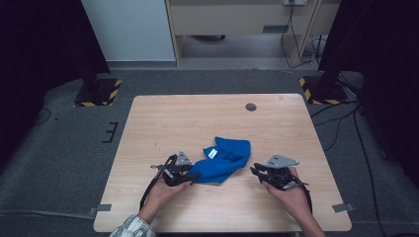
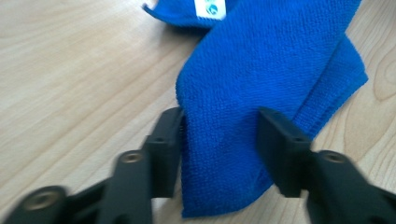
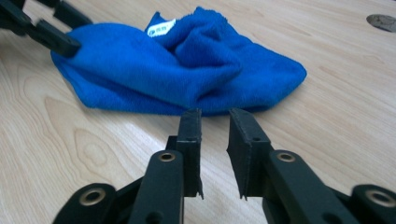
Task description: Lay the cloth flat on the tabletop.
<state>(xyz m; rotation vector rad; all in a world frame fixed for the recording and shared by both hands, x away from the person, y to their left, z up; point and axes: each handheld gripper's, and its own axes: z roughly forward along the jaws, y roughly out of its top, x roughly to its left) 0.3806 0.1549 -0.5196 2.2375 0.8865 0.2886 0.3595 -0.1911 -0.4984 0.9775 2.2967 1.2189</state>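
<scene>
A crumpled blue cloth (image 1: pixel 222 160) with a white label (image 1: pixel 212 153) lies near the middle of the wooden table (image 1: pixel 197 118). My left gripper (image 1: pixel 193 177) is at its near left corner. In the left gripper view, the jaws of that gripper (image 2: pixel 219 135) straddle a flat strip of the cloth (image 2: pixel 261 70) without squeezing it. My right gripper (image 1: pixel 254 170) rests to the right of the cloth, apart from it. In the right gripper view, its jaws (image 3: pixel 215 126) stand close together with a narrow bare gap, pointing at the cloth (image 3: pixel 187 70). The left gripper's fingers (image 3: pixel 58 41) touch the cloth's far corner.
A round grey grommet (image 1: pixel 251 106) sits in the tabletop at the back right. Bare wood surrounds the cloth on all sides. Two stand bases with yellow-black tape (image 1: pixel 99 91) stand on the floor beyond the table's far corners.
</scene>
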